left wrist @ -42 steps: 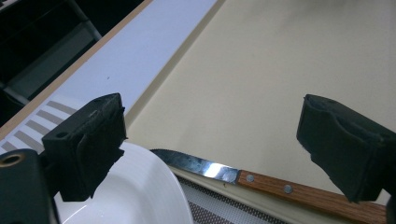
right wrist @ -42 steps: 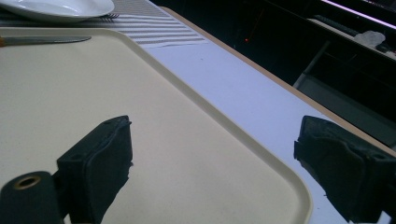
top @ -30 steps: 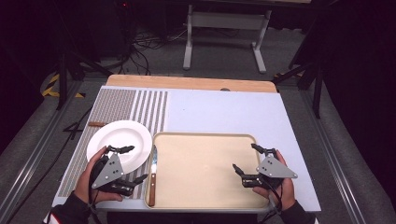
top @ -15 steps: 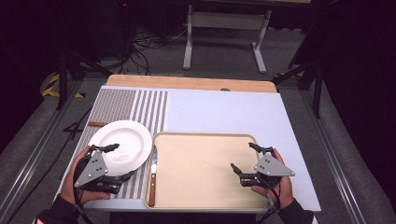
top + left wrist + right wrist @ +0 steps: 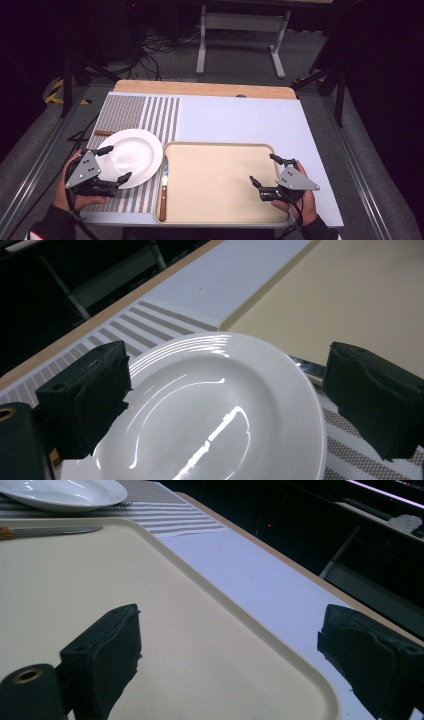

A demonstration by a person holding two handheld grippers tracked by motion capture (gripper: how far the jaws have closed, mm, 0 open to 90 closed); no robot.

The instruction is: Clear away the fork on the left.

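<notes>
White china catches my eye first in the high view: the plate (image 5: 131, 156) sits left of centre on the striped mat (image 5: 142, 117), its right rim just beside the beige tray (image 5: 220, 185), with a wooden-handled knife (image 5: 163, 186) lying along the tray's left edge. My left gripper (image 5: 111, 164) sits at the lower left of the frame with its jaws spread wide, one on either side of the plate's near-left rim, while my right gripper (image 5: 265, 170) hangs over the tray's lower right corner, jaws also apart and holding nothing. In the left gripper view the plate (image 5: 210, 415) fills the lower middle between the two black pads, and I cannot tell whether either one touches it. In the right gripper view the spread jaws frame the tray's rim (image 5: 280, 645); the plate (image 5: 60, 492) shows at the upper left.
</notes>
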